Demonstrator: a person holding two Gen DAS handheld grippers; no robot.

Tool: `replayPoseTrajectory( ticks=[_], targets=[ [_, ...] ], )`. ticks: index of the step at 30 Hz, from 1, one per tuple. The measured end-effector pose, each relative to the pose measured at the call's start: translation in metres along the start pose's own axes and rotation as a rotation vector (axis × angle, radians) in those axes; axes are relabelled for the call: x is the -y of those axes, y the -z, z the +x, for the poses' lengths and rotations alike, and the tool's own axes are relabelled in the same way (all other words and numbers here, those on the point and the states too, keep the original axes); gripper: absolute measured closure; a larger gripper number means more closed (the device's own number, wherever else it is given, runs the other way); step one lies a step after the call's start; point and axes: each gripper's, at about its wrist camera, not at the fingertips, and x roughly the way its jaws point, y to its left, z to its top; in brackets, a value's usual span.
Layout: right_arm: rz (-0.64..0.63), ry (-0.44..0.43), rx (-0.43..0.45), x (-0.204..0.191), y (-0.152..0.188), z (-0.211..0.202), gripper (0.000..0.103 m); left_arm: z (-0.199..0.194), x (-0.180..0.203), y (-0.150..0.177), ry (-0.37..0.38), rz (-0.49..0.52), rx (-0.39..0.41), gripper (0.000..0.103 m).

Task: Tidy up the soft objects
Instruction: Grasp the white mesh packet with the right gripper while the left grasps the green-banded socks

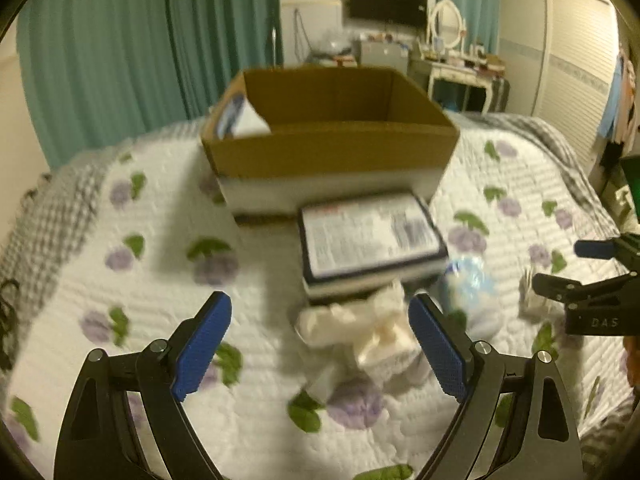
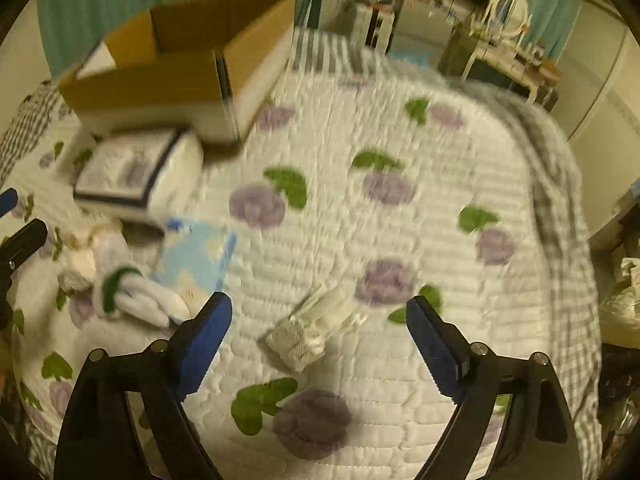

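On a bed [image 1: 160, 216] with a quilted floral cover sits a stiff open cardboard box [image 1: 328, 148]. Before it lie a flat packet [image 1: 372, 236], then a crumpled white cloth bundle [image 1: 360, 332]. The left gripper [image 1: 320, 344] hangs wide open, empty, over it; the right gripper [image 2: 320, 344], likewise, over a small mesh pouch [image 2: 308, 332]. Pinch each low, mid-bulk.

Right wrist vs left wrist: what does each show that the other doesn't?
Right wrist only: a white soft bundle with a green band and a blue patterned pack. Left wrist only: the wall TV. Both: the cardboard box, the labelled pack in front of it, the floral quilt, and a small white packet between the open right gripper fingers.
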Motion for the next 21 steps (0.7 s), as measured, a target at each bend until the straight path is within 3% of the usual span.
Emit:
replayPoseTrajectory(
  ticks=[3, 5, 6, 8, 12, 15, 21],
  targets=[
    [0.005, -0.003, -0.067, 0.002, 0.009, 0.021, 0.021, 0.007, 0.005, 0.011, 0.022, -0.008, -0.039, 0.011],
    [0.011, -0.024, -0.106, 0.004, 0.011, 0.032, 0.041, 0.009, 0.011, 0.014, 0.032, 0.006, -0.046, 0.012],
    [0.016, -0.035, -0.112, 0.005, 0.011, 0.034, 0.045, 0.009, 0.015, 0.017, 0.034, 0.015, -0.048, 0.012],
    [0.015, -0.05, -0.104, 0.004, 0.011, 0.032, 0.069, 0.008, 0.021, 0.02, 0.054, 0.016, -0.056, 0.012],
    [0.026, -0.054, -0.04, 0.004, 0.01, 0.011, 0.069, 0.004, 0.03, 0.022, 0.108, -0.018, -0.075, 0.012],
    [0.021, -0.073, -0.009, 0.001, 0.009, -0.002, 0.069, 0.003, 0.047, 0.028, 0.144, 0.013, -0.1, 0.012],
    [0.018, -0.09, -0.003, -0.004, 0.01, -0.01, 0.069, 0.02, 0.068, 0.037, 0.198, 0.028, -0.176, 0.013]
  ],
)
